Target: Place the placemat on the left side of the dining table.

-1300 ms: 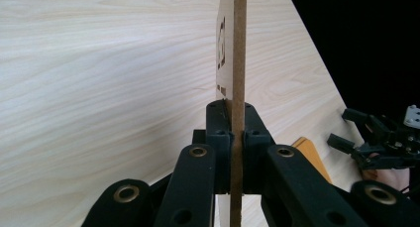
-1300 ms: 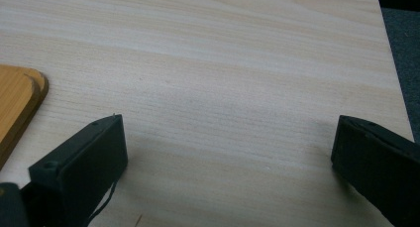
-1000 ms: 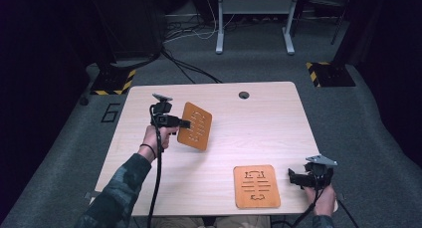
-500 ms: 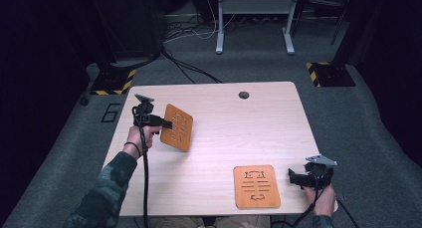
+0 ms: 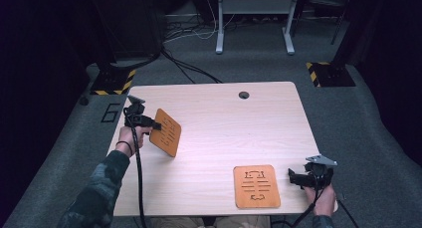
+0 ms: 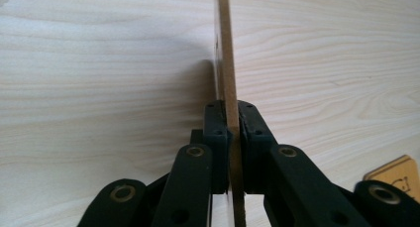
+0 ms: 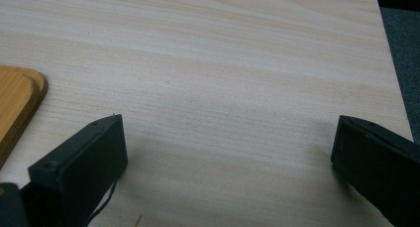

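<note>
A "6" (image 5: 110, 112) — marked on the floor.

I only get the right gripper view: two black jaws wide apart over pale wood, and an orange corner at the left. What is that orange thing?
Observer: A flat wooden board with cut-out slots, lying on the table beside the right hand-held gripper.
Operator: Is there only one?
Observer: No, a second board is near the table's left edge.
Operator: Lying flat too?
Observer: No. The left hand-held gripper is clamped on its edge and holds it tilted, lifted off the wood.
</note>
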Demonstrator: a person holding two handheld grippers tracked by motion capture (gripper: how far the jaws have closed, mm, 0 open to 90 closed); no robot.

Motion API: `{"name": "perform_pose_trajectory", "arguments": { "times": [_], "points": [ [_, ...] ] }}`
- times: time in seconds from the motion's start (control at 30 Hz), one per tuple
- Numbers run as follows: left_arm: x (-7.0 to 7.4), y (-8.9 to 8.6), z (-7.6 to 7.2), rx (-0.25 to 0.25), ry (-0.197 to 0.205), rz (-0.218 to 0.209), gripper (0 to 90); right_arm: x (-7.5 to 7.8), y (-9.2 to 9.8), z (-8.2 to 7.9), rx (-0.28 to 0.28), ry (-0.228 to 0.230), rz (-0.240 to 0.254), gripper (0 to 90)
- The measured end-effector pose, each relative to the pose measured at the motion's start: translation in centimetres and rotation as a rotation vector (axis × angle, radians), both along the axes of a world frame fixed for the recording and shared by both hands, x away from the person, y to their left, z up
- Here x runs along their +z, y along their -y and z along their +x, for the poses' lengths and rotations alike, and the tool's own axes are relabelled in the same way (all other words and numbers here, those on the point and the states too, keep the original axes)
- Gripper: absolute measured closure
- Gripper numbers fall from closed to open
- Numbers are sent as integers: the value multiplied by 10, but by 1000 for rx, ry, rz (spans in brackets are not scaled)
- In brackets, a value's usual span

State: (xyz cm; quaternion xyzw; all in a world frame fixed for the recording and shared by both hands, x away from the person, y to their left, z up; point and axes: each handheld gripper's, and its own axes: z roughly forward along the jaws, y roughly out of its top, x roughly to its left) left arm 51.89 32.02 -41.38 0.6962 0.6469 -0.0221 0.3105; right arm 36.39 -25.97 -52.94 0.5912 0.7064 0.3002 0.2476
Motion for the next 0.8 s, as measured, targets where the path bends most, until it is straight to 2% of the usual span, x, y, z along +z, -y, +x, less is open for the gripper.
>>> {"name": "perform_pose_trajectory", "arguments": {
  "times": [0.1, 0.17, 0.23, 0.43, 0.6, 0.8],
  "points": [
    [-3, -4, 1, 3, -3, 8, 830, 0, 0, 0, 0, 0, 0, 0],
    [-5, -7, 2, 4, -12, 41, 799, 0, 0, 0, 0, 0, 0, 0],
    [-6, -8, 2, 11, -12, 39, 795, 0, 0, 0, 0, 0, 0, 0],
    [-8, -14, 4, 20, -9, 104, 746, 0, 0, 0, -1, 0, 0, 0],
    [-11, -20, 3, 46, -4, 141, 707, 0, 0, 0, -1, 0, 0, 0],
    [-14, -28, 3, 66, -5, 158, 679, 0, 0, 0, 0, 0, -1, 0]
  ]
}}
